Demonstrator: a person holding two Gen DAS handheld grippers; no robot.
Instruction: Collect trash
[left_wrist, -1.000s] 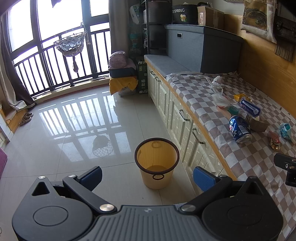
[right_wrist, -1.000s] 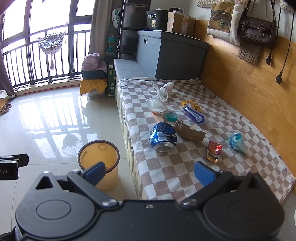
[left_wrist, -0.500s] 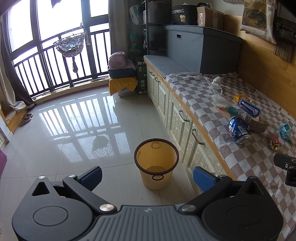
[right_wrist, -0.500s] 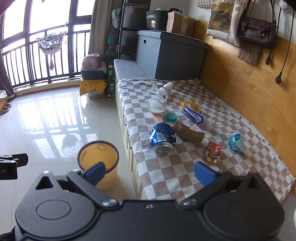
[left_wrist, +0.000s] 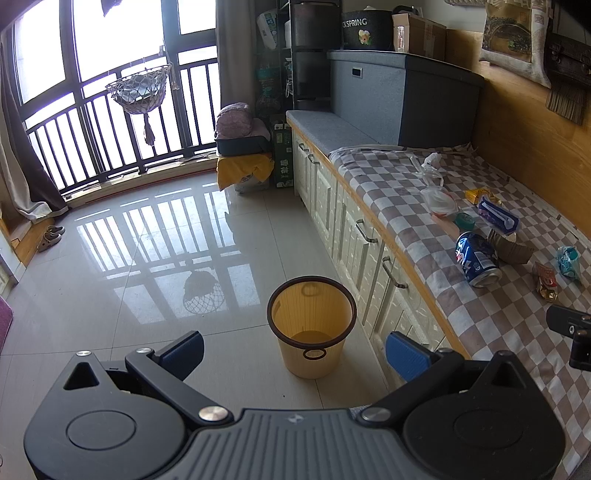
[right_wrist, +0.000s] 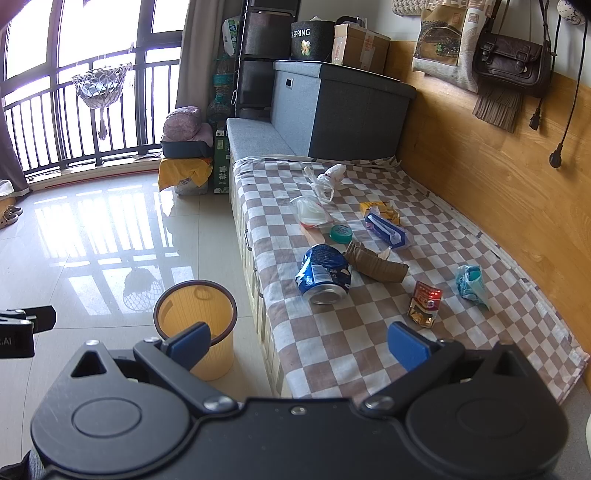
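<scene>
Both my grippers, left gripper (left_wrist: 293, 349) and right gripper (right_wrist: 299, 341), gape wide, holding nothing; blue can (right_wrist: 325, 275) lies near the checkered cloth's (right_wrist: 332, 343) floor-side edge.

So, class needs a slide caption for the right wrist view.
Open right gripper faces litter, including a blue can, on a checkered cloth.

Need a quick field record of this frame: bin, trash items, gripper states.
bin: yellow wastebasket on the floor beside the bench cabinets, upright, no trash visible inside
surface: checkered cloth on the bench
trash on cloth: blue can on its side; cardboard piece touching it; red wrapper; teal wrapper; green lid; plastic bag
left gripper: open, holds nothing, faces the bin
right gripper: open, holds nothing, faces the cloth
</scene>
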